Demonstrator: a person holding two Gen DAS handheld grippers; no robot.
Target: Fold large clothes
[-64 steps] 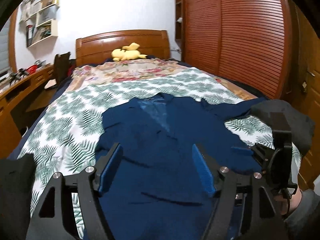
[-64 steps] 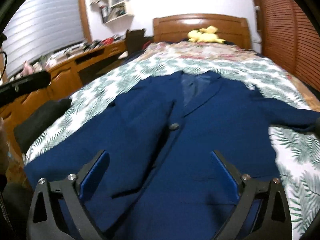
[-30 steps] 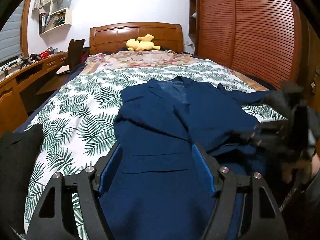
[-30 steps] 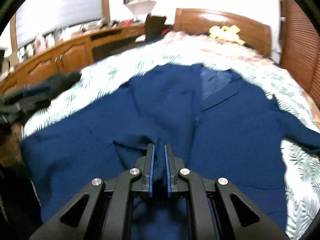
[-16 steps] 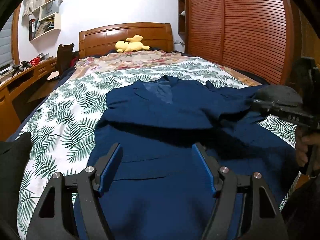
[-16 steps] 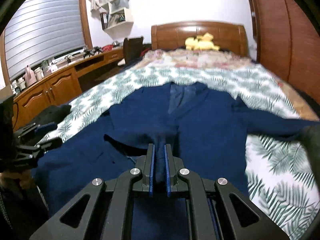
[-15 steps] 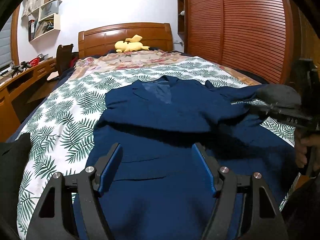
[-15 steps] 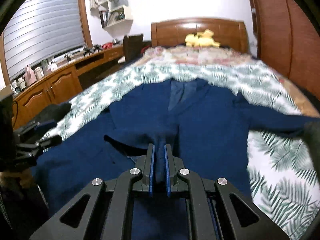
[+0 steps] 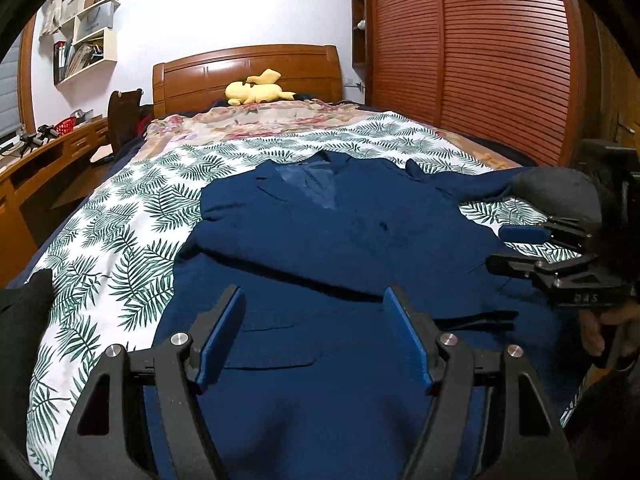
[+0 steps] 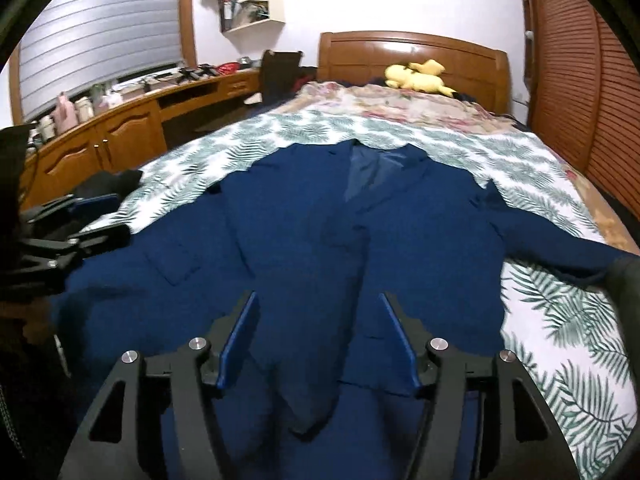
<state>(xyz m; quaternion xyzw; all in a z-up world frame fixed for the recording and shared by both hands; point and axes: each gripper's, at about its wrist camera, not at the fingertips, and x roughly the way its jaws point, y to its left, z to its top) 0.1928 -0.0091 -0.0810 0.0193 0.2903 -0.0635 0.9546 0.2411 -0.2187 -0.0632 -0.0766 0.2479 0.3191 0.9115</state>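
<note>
A navy blue suit jacket (image 9: 340, 248) lies face up on the bed, collar toward the headboard. Its left sleeve is folded across the chest; the other sleeve (image 10: 560, 252) stretches out to the right. My left gripper (image 9: 316, 336) is open and empty above the jacket's lower hem. My right gripper (image 10: 320, 340) is open and empty above the folded sleeve's end (image 10: 308, 400). The right gripper also shows at the right edge of the left wrist view (image 9: 520, 248), open. The left gripper shows at the left edge of the right wrist view (image 10: 88, 220).
The bed has a palm-leaf sheet (image 9: 132, 216) and a wooden headboard (image 9: 248, 68) with a yellow plush toy (image 9: 256, 90). A wooden desk (image 10: 120, 128) runs along the left. A slatted wardrobe (image 9: 500, 60) stands on the right. Dark clothing (image 9: 24, 312) lies at the bed's near left.
My right gripper was shut on the sleeve fabric and has opened, letting the sleeve lie across the jacket. The left gripper stays open over the hem.
</note>
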